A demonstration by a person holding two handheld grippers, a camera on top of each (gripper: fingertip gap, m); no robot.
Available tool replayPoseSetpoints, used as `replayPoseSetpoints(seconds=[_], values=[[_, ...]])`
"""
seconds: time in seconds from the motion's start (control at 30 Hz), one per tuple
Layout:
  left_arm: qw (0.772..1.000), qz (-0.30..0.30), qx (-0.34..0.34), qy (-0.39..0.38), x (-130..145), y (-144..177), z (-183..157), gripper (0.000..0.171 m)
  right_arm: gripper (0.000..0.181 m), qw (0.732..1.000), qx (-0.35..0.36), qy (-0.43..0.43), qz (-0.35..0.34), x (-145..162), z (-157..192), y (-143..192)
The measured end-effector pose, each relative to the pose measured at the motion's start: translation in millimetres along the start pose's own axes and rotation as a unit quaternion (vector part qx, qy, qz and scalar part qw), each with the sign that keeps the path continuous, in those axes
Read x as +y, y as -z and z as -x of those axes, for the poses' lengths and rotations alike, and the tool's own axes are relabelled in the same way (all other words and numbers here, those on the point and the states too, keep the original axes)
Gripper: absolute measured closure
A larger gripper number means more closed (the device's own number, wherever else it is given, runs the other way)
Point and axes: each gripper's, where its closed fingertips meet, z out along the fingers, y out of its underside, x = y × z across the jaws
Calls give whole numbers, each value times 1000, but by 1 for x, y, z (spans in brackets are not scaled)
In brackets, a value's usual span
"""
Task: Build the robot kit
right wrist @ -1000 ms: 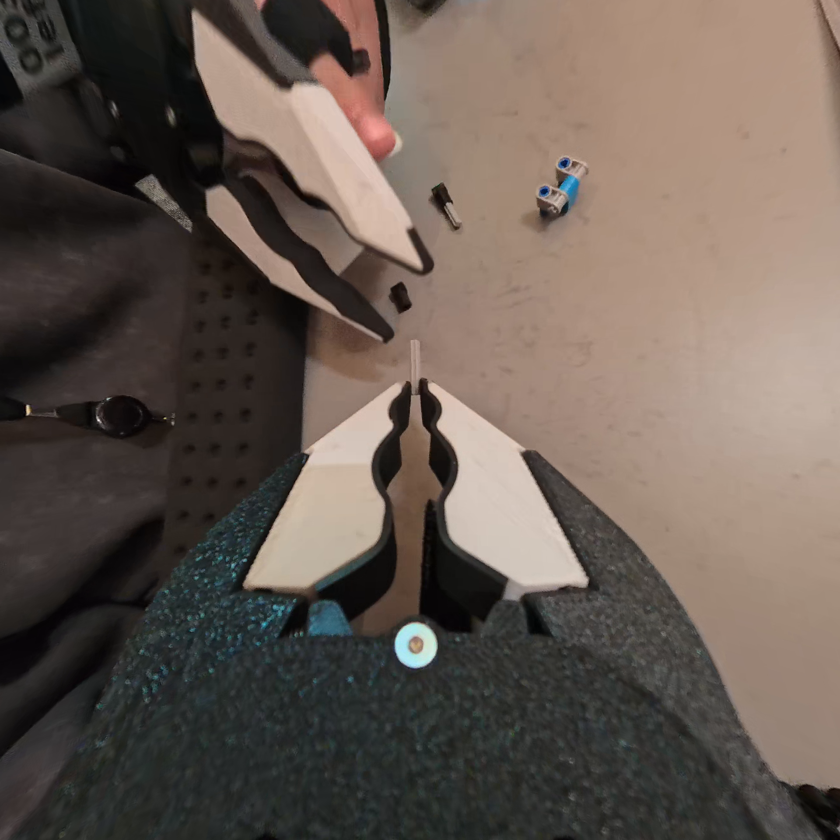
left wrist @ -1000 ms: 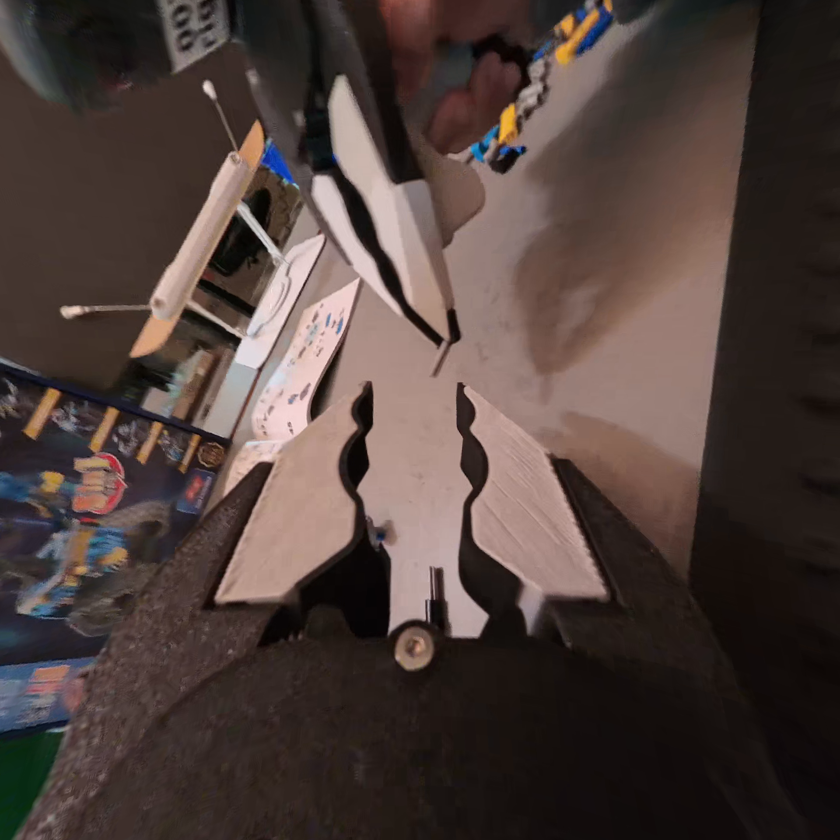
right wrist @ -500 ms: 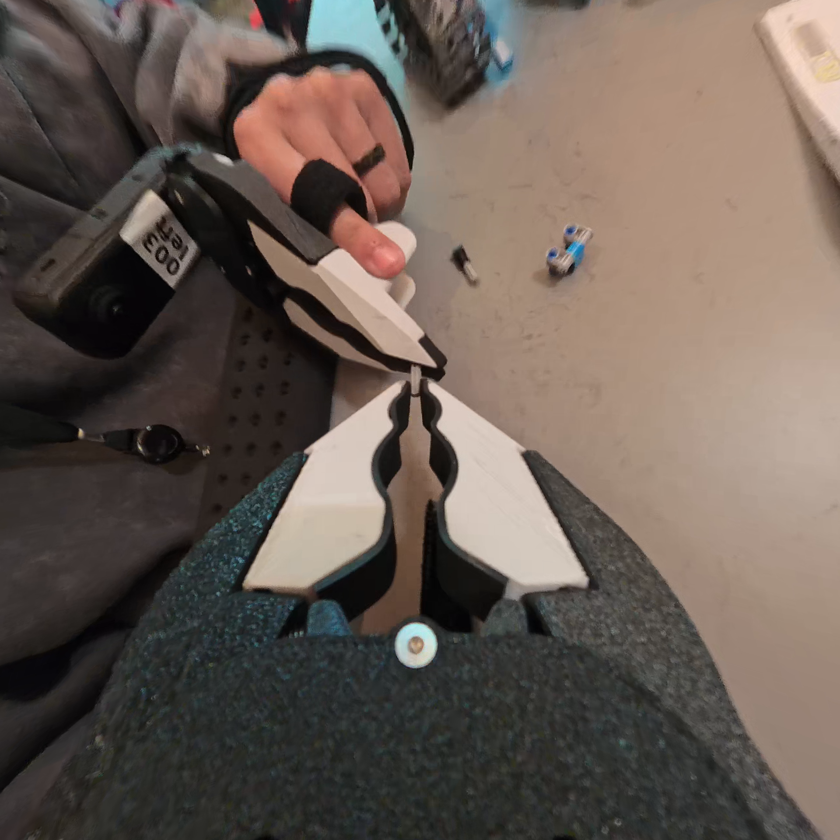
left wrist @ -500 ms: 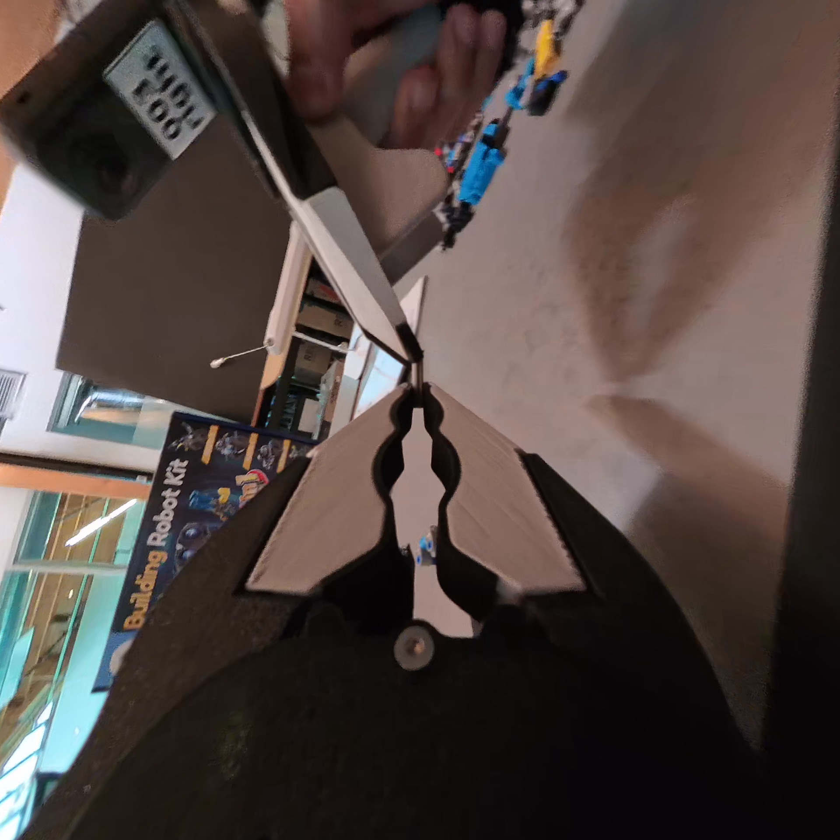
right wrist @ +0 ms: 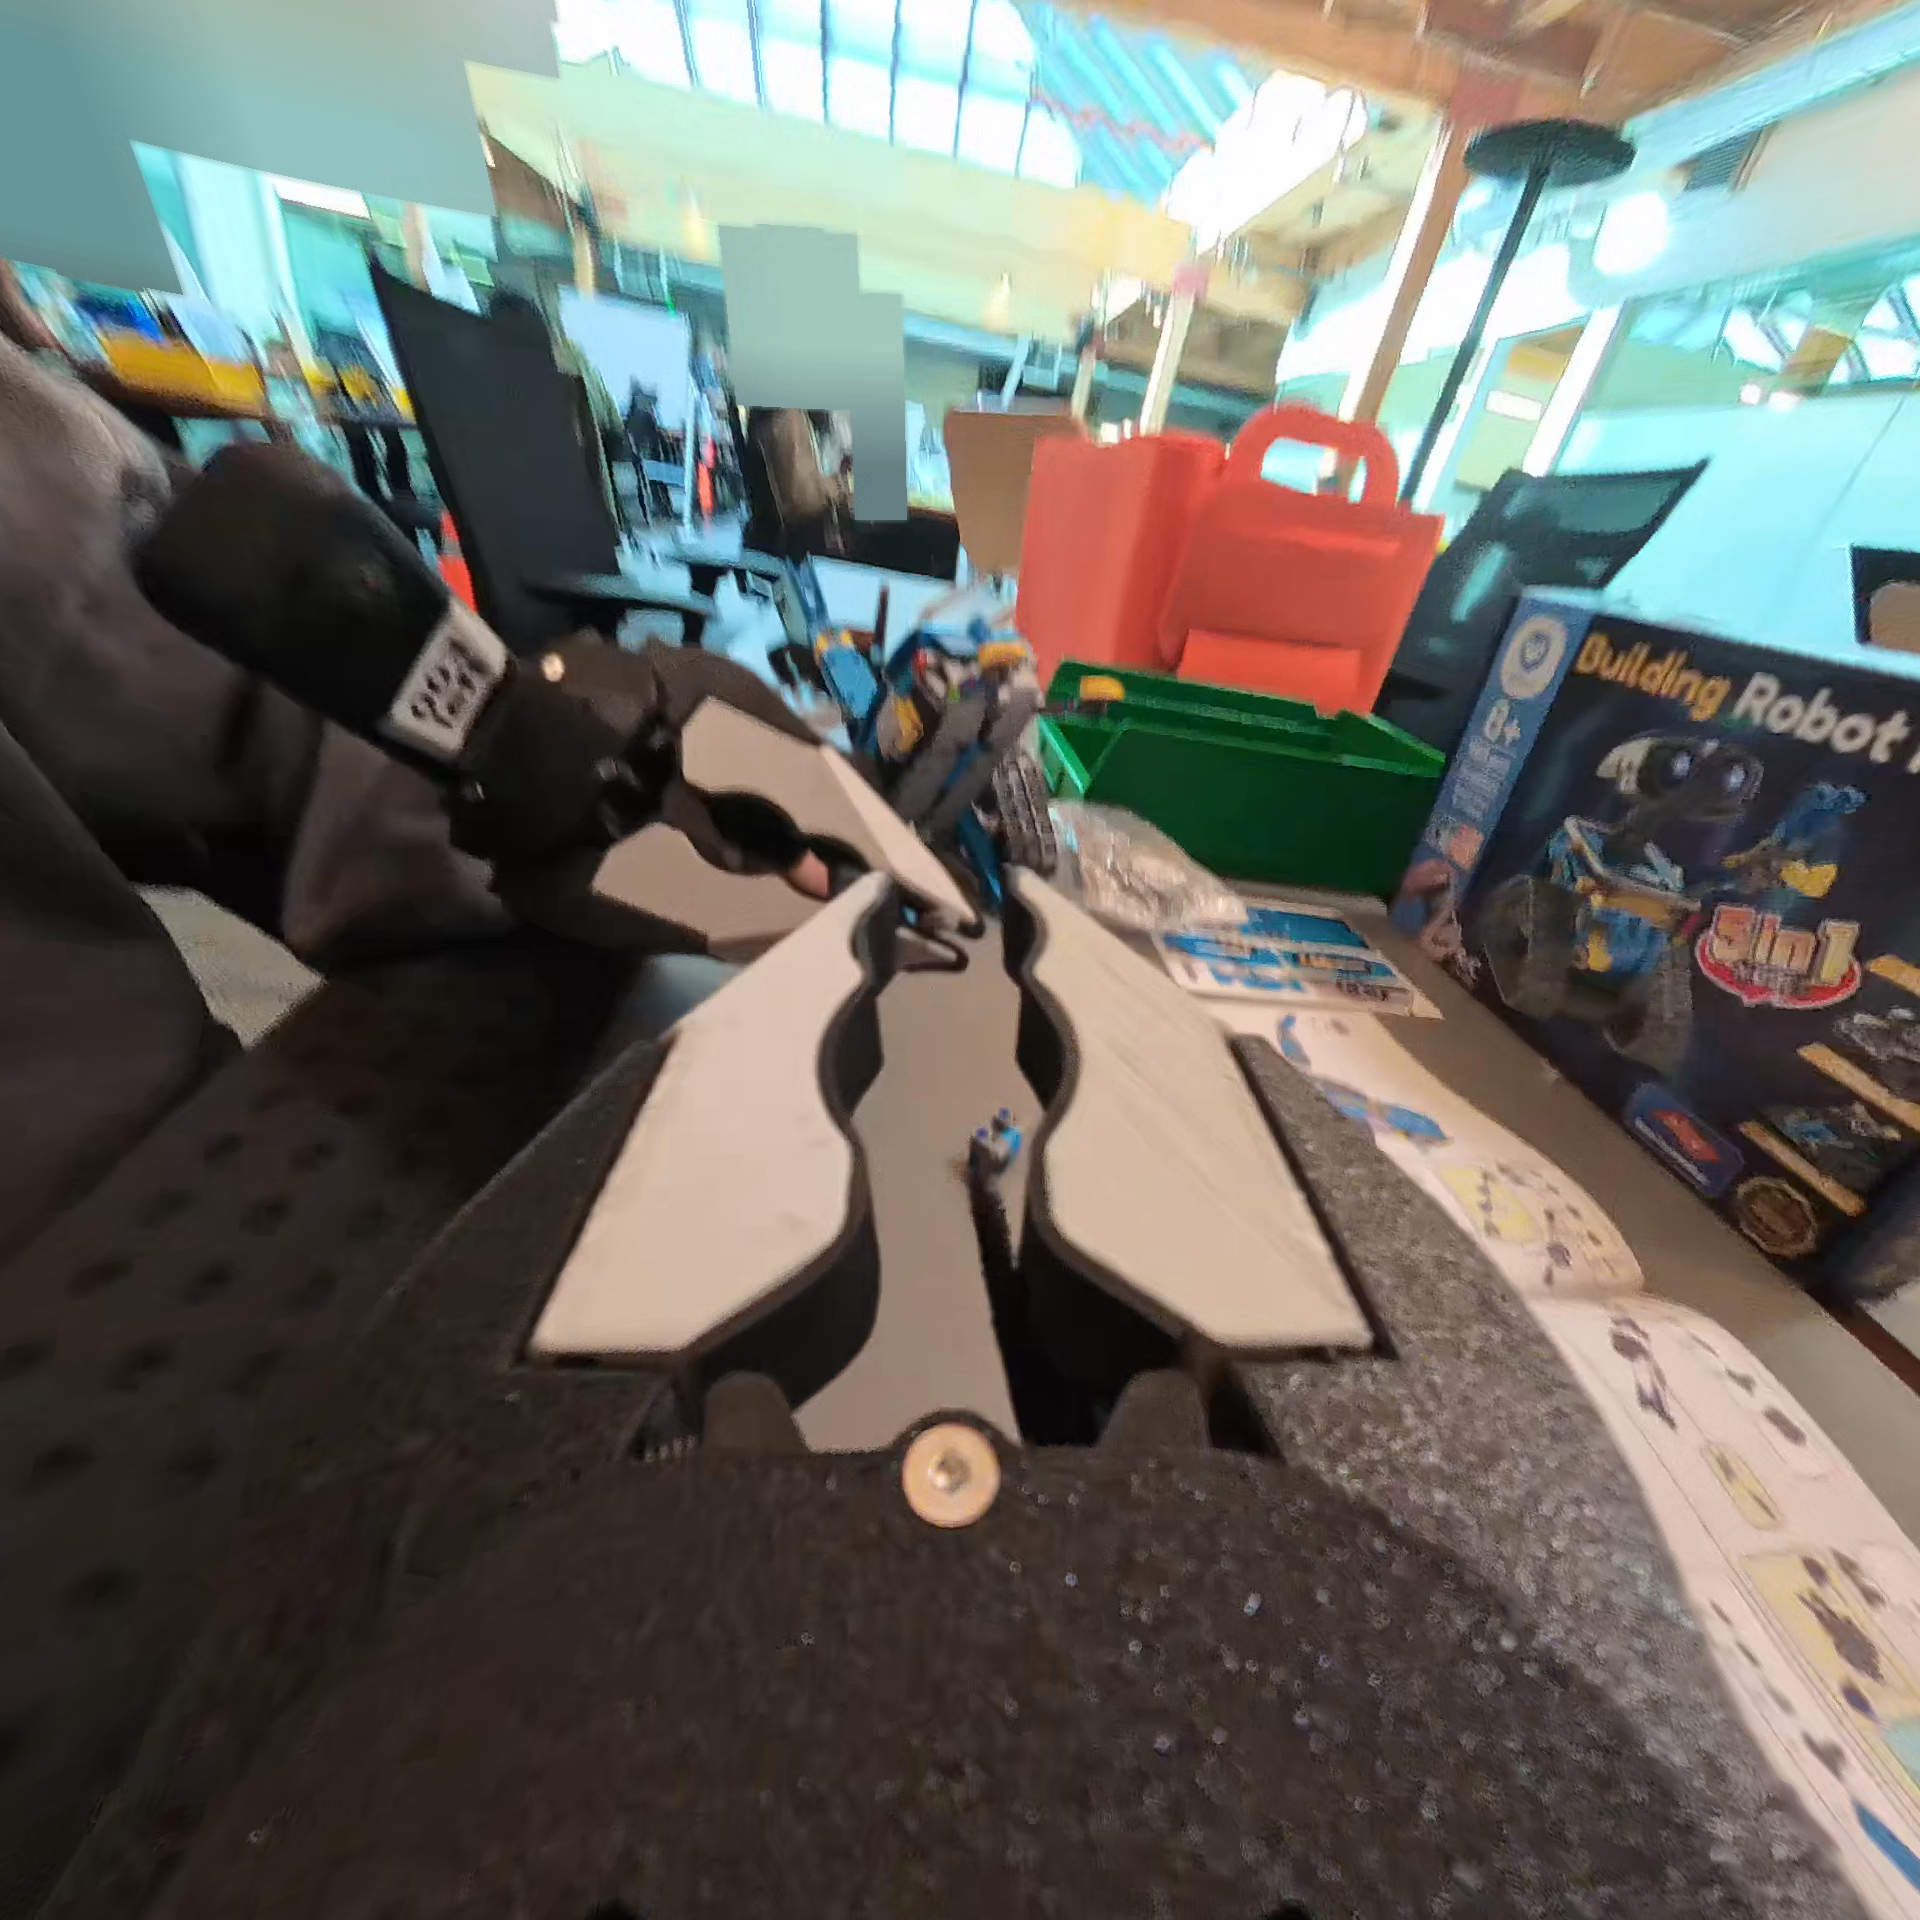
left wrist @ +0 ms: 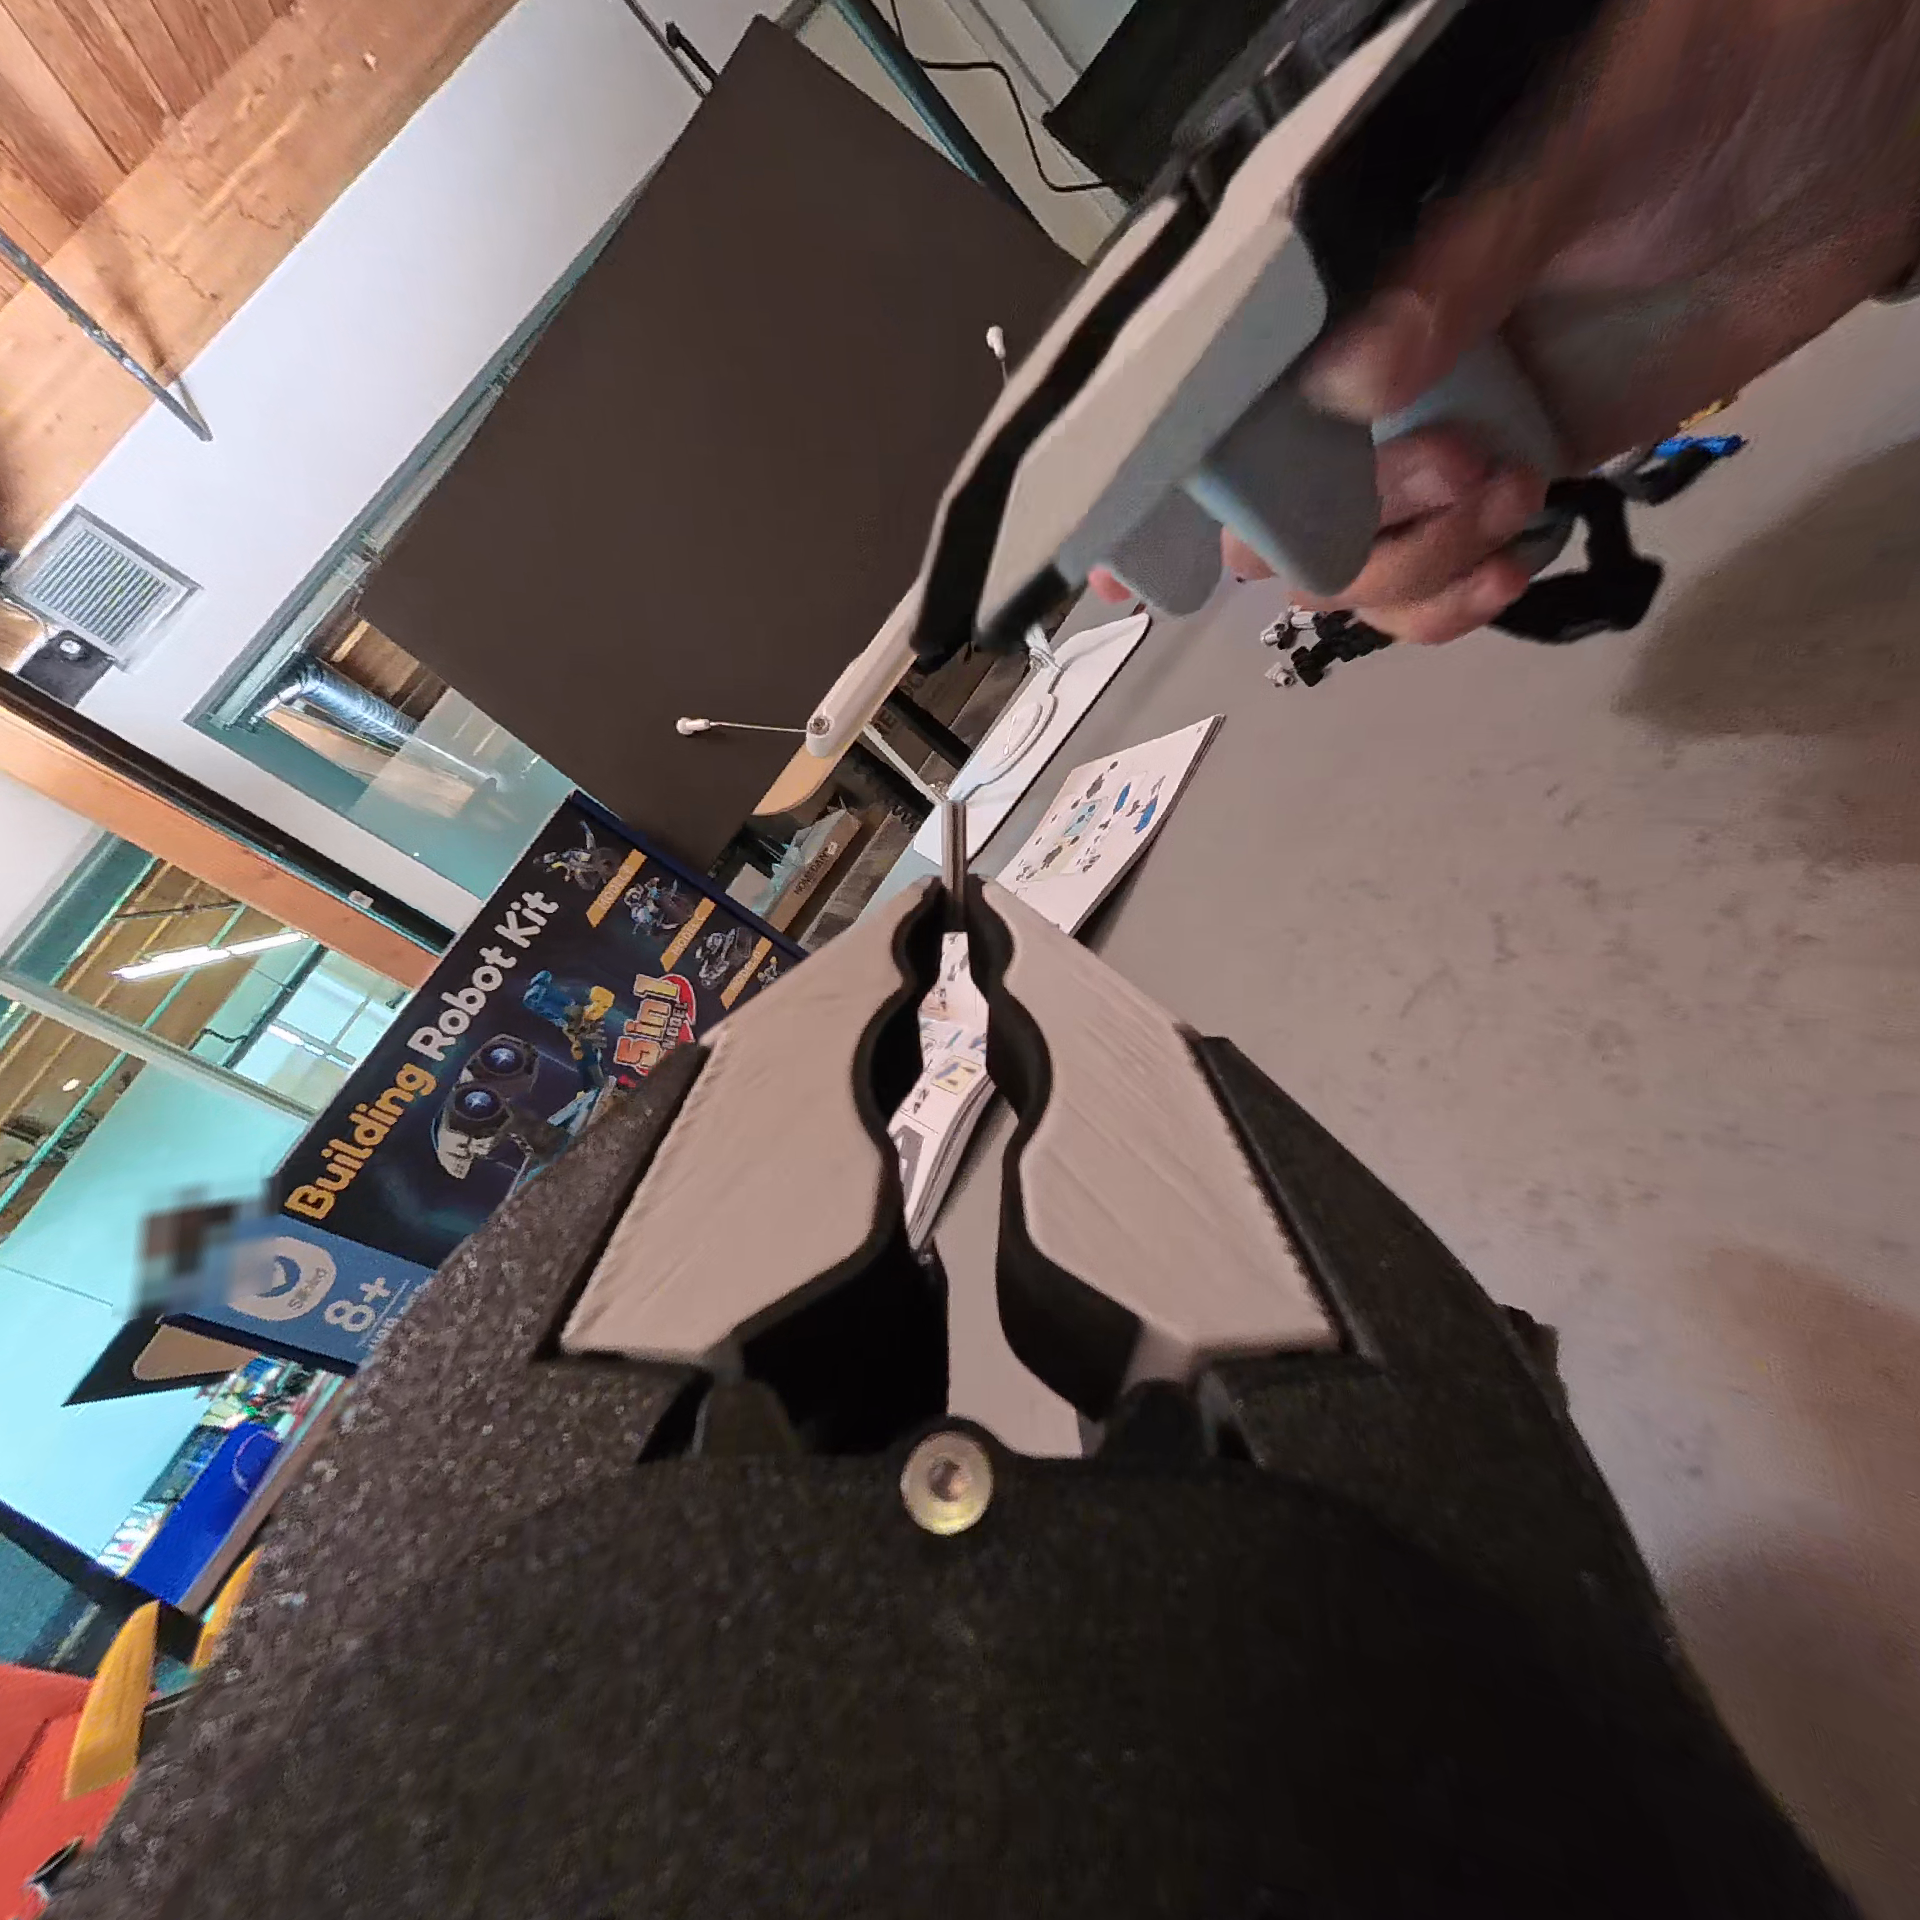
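Note:
My left gripper (left wrist: pixel 954 906) is shut on a thin grey rod (left wrist: pixel 954 847) that sticks straight out past its tips, held above the grey table (left wrist: pixel 1507 987). My right gripper (right wrist: pixel 951 902) is open and empty. The left gripper (right wrist: pixel 961 923), held by a gloved hand, shows in the right wrist view with its tips just in front of the right gripper's open fingers. The right gripper (left wrist: pixel 966 629), held by a hand, shows in the left wrist view, up and to the right of the rod and apart from it. A small blue and grey piece (right wrist: pixel 995 1148) lies on the table below the right gripper.
A dark blue kit box (right wrist: pixel 1714 914) stands at the right; it also shows in the left wrist view (left wrist: pixel 499 1049). An open instruction booklet (right wrist: pixel 1558 1247) lies beside it. Behind stand a green bin (right wrist: pixel 1247 790), an orange bag (right wrist: pixel 1226 561), a blue robot model (right wrist: pixel 935 717) and a plastic bag (right wrist: pixel 1122 862). Left tips to right tips: about 5 centimetres.
The right gripper held the rod while the left was open. The left shut on the rod, then the right opened and drew away. Both grippers have tilted up.

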Motion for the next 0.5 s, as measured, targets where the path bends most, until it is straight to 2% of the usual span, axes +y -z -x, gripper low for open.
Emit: replayPoseSetpoints(seconds=[0.03, 0.13, 0.23, 0.5], values=[[1000, -3, -2, -7, -1, 1, 0, 169, 167, 1000, -2, -3, 23, 5, 2, -1], [999, -22, -3, -45, -5, 3, -4, 168, 152, 994, -20, -57, 86, 21, 6, -6], [995, -31, -15, -96, -8, 4, -9, 169, 159, 989, -47, -75, 117, 34, 15, -10], [988, -39, -58, -139, -16, 5, -5, 169, 170, 992, -49, -75, 88, 23, 18, -15]])
